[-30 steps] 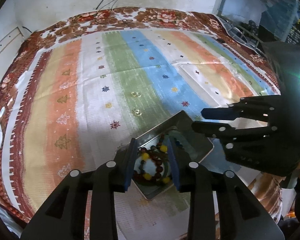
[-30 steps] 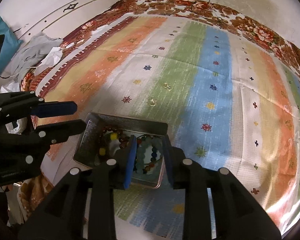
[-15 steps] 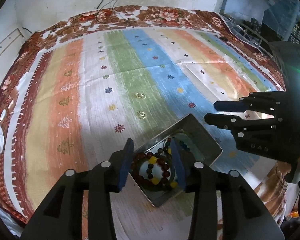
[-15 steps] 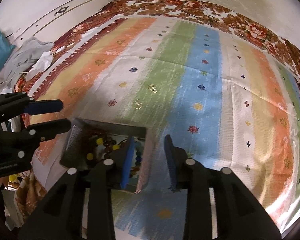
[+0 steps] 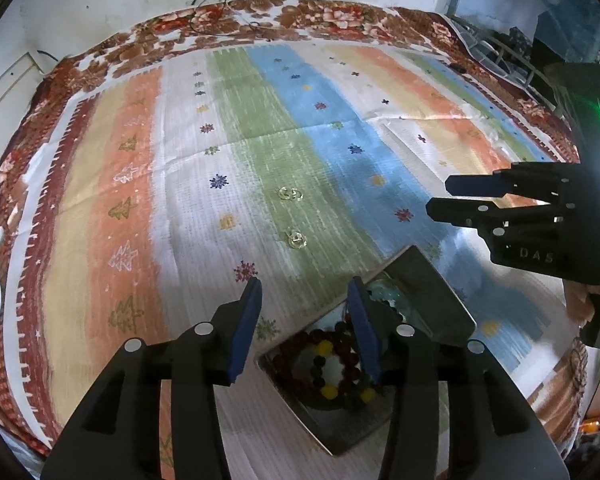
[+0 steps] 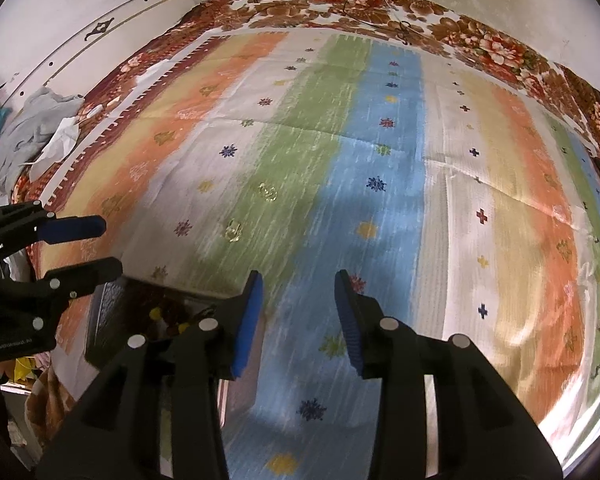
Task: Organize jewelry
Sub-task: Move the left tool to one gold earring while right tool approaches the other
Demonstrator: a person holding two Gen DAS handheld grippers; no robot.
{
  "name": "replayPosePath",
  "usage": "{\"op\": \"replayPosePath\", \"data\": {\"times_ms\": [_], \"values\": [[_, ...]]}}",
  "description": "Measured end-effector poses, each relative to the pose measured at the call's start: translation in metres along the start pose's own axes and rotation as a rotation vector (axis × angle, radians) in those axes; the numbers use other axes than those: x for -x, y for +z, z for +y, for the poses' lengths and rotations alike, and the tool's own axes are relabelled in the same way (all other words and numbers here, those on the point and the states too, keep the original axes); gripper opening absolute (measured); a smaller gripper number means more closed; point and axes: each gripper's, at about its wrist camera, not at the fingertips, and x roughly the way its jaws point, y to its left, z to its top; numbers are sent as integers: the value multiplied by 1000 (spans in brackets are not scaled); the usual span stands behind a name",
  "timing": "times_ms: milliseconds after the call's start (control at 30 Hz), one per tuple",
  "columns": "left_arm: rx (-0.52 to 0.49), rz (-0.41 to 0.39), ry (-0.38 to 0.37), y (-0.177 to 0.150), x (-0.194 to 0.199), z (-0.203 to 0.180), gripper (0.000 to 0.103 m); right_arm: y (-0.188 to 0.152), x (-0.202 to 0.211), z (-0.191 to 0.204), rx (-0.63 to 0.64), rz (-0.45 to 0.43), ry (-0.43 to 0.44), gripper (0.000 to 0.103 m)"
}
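Observation:
A grey metal tray (image 5: pixel 436 292) lies on the striped cloth near its front edge. It holds a dark red bead bracelet with yellow beads (image 5: pixel 324 360) and a pale blue-green one (image 5: pixel 384 292). Two small gold earrings lie on the green stripe, one far (image 5: pixel 290 193) and one nearer (image 5: pixel 296 239). My left gripper (image 5: pixel 304 320) is open and empty, over the tray's left edge. My right gripper (image 6: pixel 298 312) is open and empty over the blue stripe, right of the tray (image 6: pixel 112 312). The earrings also show in the right wrist view (image 6: pixel 269 192) (image 6: pixel 234 230).
The striped cloth (image 5: pixel 340 152) lies over a floral blanket (image 5: pixel 332 16) on a bed against a white wall. Crumpled grey and white clothes (image 6: pixel 36 132) sit at the bed's left side. Dark shelving (image 5: pixel 572 60) stands on the right.
Both grippers have pulled back from the tray and opened wider. The right gripper moved right, off the tray to the blue stripe. The left gripper shifted left to the tray's edge.

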Motion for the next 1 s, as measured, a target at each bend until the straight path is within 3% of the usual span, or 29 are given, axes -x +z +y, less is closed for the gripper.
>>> {"op": "replayPosePath", "data": {"times_ms": [300, 900, 1000], "values": [[18, 33, 0, 18, -24, 17, 46, 25, -33, -8, 14, 42, 11, 42], [-87, 152, -101, 34, -84, 27, 46, 56, -100, -17, 135, 153, 83, 43], [-114, 138, -94, 35, -89, 28, 46, 60, -108, -16, 163, 164, 96, 45]]}}
